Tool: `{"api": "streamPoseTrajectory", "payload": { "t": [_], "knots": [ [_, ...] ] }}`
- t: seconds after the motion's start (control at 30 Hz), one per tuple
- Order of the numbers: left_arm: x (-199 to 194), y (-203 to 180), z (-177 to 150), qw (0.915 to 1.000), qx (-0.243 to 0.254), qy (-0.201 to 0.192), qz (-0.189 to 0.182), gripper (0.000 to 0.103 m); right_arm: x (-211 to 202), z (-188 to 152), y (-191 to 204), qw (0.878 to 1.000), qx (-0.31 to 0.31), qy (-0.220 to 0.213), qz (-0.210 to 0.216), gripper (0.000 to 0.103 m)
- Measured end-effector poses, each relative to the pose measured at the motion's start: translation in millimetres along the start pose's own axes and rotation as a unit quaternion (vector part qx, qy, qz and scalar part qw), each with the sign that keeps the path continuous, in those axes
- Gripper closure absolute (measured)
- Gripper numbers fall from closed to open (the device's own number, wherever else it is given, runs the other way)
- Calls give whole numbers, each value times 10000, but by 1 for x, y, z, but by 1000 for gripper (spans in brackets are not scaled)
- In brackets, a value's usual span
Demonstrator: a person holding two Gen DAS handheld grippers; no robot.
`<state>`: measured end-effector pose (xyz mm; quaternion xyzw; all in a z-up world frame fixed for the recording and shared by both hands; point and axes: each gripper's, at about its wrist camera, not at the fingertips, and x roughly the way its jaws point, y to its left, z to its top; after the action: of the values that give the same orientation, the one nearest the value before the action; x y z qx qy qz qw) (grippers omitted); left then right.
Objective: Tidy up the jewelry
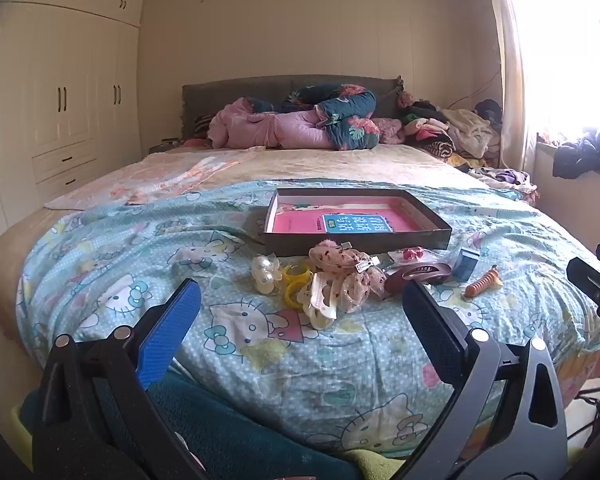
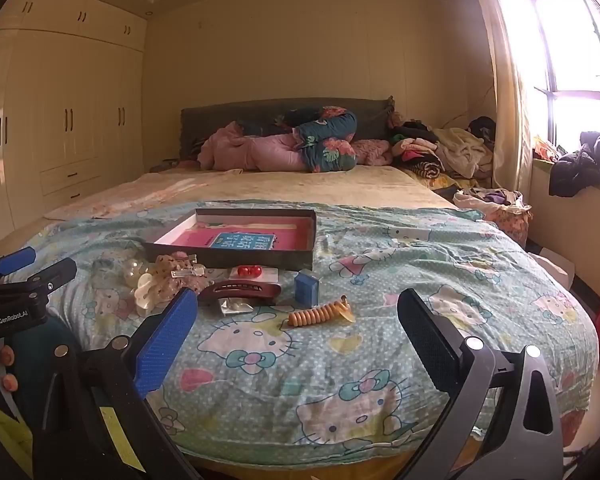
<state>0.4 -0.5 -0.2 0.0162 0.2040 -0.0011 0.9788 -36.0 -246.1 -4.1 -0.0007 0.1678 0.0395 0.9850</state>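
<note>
Hovering over the near edge of the bed: left gripper and right gripper, both tilted slightly down, jaws spread wide, nothing between them, no contact with the cartoon-cat quilt.

Nearest item in the right wrist view: orange ribbed spiral clip, lying alone on the quilt between the right jaws. Just behind it, small blue box, upright. To its left, dark red hair claw lying flat, with a small clear packet touching its front edge.

Left wrist view shows the rest of the pile: cream hair clips nearest, yellow rings beside them, pearl-like bow at the left end, spotted pink scrunchie with a metal clip on top. Pieces in the pile overlap; exact count hard to read from here.

Behind the pile: red bead piece on a white card, just in front of the tray.

Shallow dark tray sits mid-bed, touching none of the loose pieces as far as I can see. Inside: pink book with a blue label, lying flat.

Far end: rolled bedding against the grey headboard, clothes heap to the right. Wardrobe on the left wall, window on the right.
</note>
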Motion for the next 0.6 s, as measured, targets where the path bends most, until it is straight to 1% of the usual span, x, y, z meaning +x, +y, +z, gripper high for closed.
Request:
{"api": "streamPoseTrajectory", "payload": {
  "t": [0.07, 0.6],
  "knots": [
    [-1, 0, 0, 10000, -10, -50, 1, 10, 0, 0, 0, 10000, 0, -5, 0, 6],
    [-1, 0, 0, 10000, -40, -62, -15, 10, 0, 0, 0, 10000, -10, -19, 6, 6]
  ]
}}
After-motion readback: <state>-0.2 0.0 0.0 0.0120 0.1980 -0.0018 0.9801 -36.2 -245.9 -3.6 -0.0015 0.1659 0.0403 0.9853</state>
